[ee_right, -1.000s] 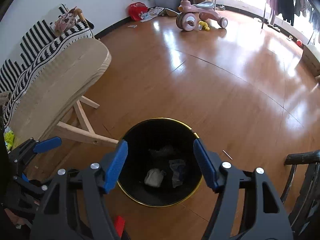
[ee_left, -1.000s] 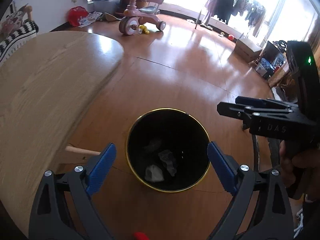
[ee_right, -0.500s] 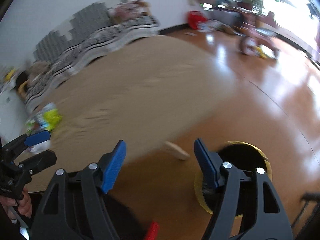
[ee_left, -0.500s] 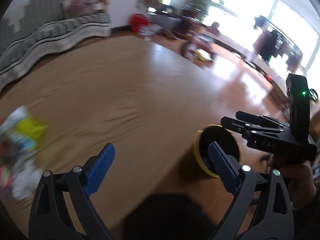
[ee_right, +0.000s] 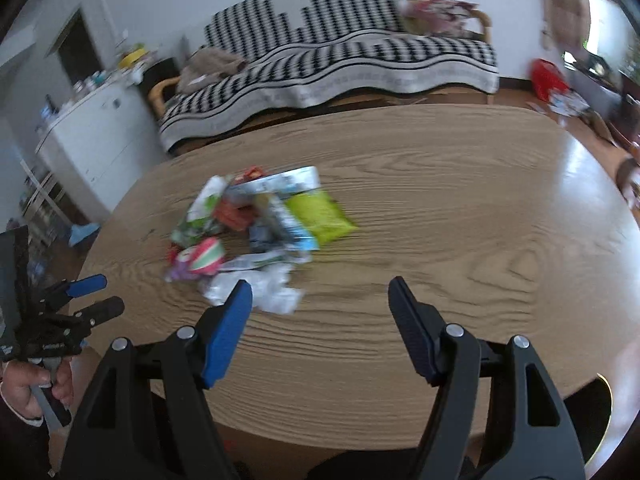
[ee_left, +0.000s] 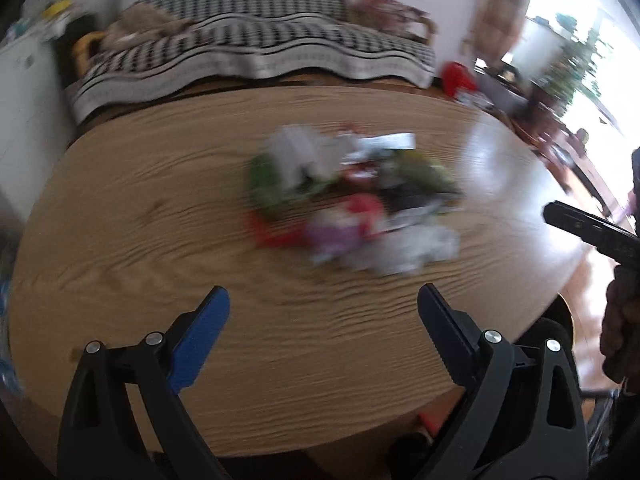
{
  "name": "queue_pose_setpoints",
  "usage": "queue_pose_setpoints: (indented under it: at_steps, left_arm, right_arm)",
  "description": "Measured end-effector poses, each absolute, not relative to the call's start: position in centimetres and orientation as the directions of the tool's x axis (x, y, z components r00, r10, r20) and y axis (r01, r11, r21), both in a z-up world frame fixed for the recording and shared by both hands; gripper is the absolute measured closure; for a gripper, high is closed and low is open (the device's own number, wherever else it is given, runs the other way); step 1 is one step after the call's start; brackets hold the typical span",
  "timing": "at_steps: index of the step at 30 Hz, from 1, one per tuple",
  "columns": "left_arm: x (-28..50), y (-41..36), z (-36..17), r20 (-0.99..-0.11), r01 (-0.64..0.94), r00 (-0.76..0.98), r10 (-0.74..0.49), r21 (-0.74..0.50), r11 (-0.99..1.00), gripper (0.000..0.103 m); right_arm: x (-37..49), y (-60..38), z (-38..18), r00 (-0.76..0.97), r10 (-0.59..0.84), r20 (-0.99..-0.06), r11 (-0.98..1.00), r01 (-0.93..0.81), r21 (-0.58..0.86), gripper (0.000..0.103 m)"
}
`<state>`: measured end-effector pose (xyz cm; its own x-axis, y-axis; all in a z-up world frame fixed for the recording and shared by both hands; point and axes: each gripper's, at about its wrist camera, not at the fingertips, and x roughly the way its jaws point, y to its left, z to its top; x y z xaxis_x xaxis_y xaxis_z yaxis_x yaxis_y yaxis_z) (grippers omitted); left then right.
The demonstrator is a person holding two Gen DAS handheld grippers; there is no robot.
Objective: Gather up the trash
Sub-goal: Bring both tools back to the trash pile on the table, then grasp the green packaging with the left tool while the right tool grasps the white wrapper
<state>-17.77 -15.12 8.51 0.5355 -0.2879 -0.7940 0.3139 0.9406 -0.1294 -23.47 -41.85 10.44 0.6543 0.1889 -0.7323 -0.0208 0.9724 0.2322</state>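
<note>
On the oval light-wood table [ee_right: 440,240], a heap of crumpled wrappers and white paper scraps [ee_right: 256,232] awaits collection, while the left gripper [ee_left: 322,312] and right gripper [ee_right: 320,304] hover empty, jaws spread, near the black gold-rimmed bin [ee_right: 596,404].

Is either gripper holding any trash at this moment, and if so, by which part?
Nothing is held. The left gripper and right gripper both hang open and empty above the table, short of the trash pile.
</note>
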Motion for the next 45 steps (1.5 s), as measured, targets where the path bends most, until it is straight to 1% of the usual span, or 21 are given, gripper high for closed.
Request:
queue_pose_setpoints:
  at_steps: [4,10,15,20,22,23,26,27,28,29,30,31,32,33,34,39,45]
  left_arm:
    - [-16.8,-12.3,7.6,-0.803,0.252,0.530,-0.271,-0.156,0.955,0.011]
    - [-12.8,-13.1,6.4,-0.803,0.234,0.521,-0.289,-0.191,0.953,0.011]
    - [-7.7,-14.1,5.6,-0.810,0.218,0.538,-0.233,-0.133,0.967,0.011]
    - [-3.6,-14.1,3.6,-0.830,0.202,0.510,-0.226,-0.140,0.969,0.011]
    - [-2.6,-14.2,2.7,-0.836,0.197,0.493,-0.240,-0.161,0.967,0.011]
    - [-2.2,-14.5,2.3,-0.840,0.205,0.486,-0.241,-0.159,0.966,0.011]
    - [-1.7,-15.3,1.5,-0.843,0.226,0.493,-0.216,-0.116,0.967,0.011]
    - [-1.6,-15.5,1.3,-0.845,0.231,0.490,-0.213,-0.109,0.967,0.014]
    - [-1.6,-15.5,1.2,-0.845,0.231,0.491,-0.213,-0.109,0.967,0.021]
    - [-1.7,-15.5,1.4,-0.840,0.233,0.501,-0.208,-0.100,0.967,0.029]
    - [-1.8,-15.5,1.6,-0.837,0.241,0.505,-0.210,-0.096,0.966,0.045]
    - [-1.9,-15.5,1.7,-0.838,0.248,0.502,-0.214,-0.098,0.964,0.064]
    - [-1.9,-15.4,1.8,-0.840,0.248,0.498,-0.216,-0.101,0.963,0.072]
    - [-1.9,-15.1,1.9,-0.842,0.241,0.492,-0.223,-0.114,0.964,0.085]
    - [-1.9,-15.0,1.9,-0.842,0.236,0.491,-0.224,-0.119,0.964,0.088]
    - [-2.7,-14.3,3.1,-0.828,0.218,0.517,-0.216,-0.116,0.969,0.088]
    - [-3.9,-13.6,6.0,-0.803,0.213,0.559,-0.207,-0.103,0.972,0.088]
  right_arm:
    - [-22.8,-40.0,9.9,0.633,0.206,-0.746,0.974,-0.059,0.219,0.034]
    - [-21.2,-39.6,8.7,0.612,0.195,-0.766,0.979,-0.069,0.194,0.034]
    - [-18.4,-39.4,8.3,0.611,0.177,-0.772,0.984,-0.092,0.153,0.035]
    - [-14.6,-38.4,7.0,0.593,0.162,-0.789,0.986,-0.127,0.107,0.036]
    - [-13.4,-37.7,6.4,0.584,0.167,-0.794,0.984,-0.149,0.098,0.039]
    - [-12.8,-37.2,6.1,0.578,0.165,-0.799,0.983,-0.164,0.085,0.043]
    - [-11.6,-35.9,5.1,0.565,0.134,-0.814,0.982,-0.189,0.031,0.063]
    - [-11.5,-35.6,4.9,0.570,0.118,-0.813,0.981,-0.193,0.007,0.069]
    - [-11.4,-35.4,5.0,0.575,0.110,-0.811,0.981,-0.196,-0.006,0.074]
    - [-11.5,-35.3,5.1,0.581,0.109,-0.806,0.980,-0.198,-0.010,0.077]
    - [-11.6,-35.3,5.3,0.585,0.117,-0.803,0.980,-0.200,-0.002,0.082]
    - [-11.8,-35.5,5.5,0.592,0.121,-0.797,0.981,-0.196,0.003,0.082]
    - [-11.9,-35.5,5.8,0.598,0.124,-0.792,0.981,-0.194,0.007,0.088]
    - [-12.2,-35.7,6.1,0.604,0.129,-0.786,0.981,-0.191,0.014,0.091]
    - [-12.3,-35.9,6.4,0.608,0.134,-0.782,0.982,-0.190,0.020,0.092]
    - [-13.3,-37.0,7.8,0.627,0.167,-0.761,0.983,-0.165,0.080,0.093]
    - [-14.6,-38.1,9.6,0.645,0.197,-0.739,0.980,-0.149,0.131,0.093]
